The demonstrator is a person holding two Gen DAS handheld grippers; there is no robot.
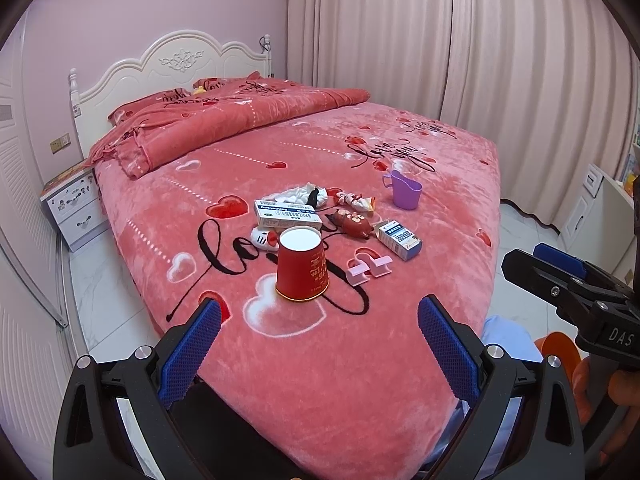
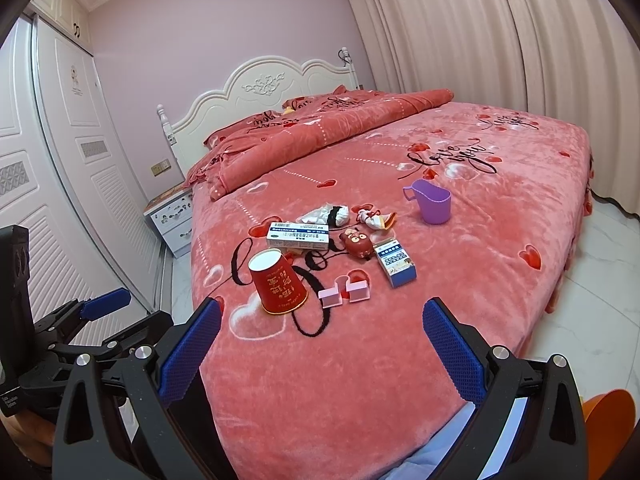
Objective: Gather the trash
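On the pink bed (image 1: 320,380) (image 2: 480,280) lies a cluster of items. An upside-down red paper cup (image 1: 302,265) (image 2: 277,284) stands nearest. Behind it are a white medicine box (image 1: 287,214) (image 2: 298,236), a blue-and-white box (image 1: 399,239) (image 2: 395,265), crumpled white tissue (image 1: 298,194) (image 2: 326,214), a small wrapper (image 1: 354,200) (image 2: 374,218), a brown toy (image 1: 353,222) (image 2: 358,243), pink clips (image 1: 367,269) (image 2: 344,294) and a purple cup (image 1: 405,189) (image 2: 434,202). My left gripper (image 1: 319,344) is open, short of the red cup. My right gripper (image 2: 322,346) is open and empty, above the bed's near edge.
A folded quilt (image 1: 224,120) and white headboard (image 1: 172,64) lie at the far end. A nightstand (image 1: 76,212) and wardrobe doors (image 2: 60,184) are left, curtains (image 1: 480,48) right. Something orange (image 2: 608,420) sits low by the bed's foot.
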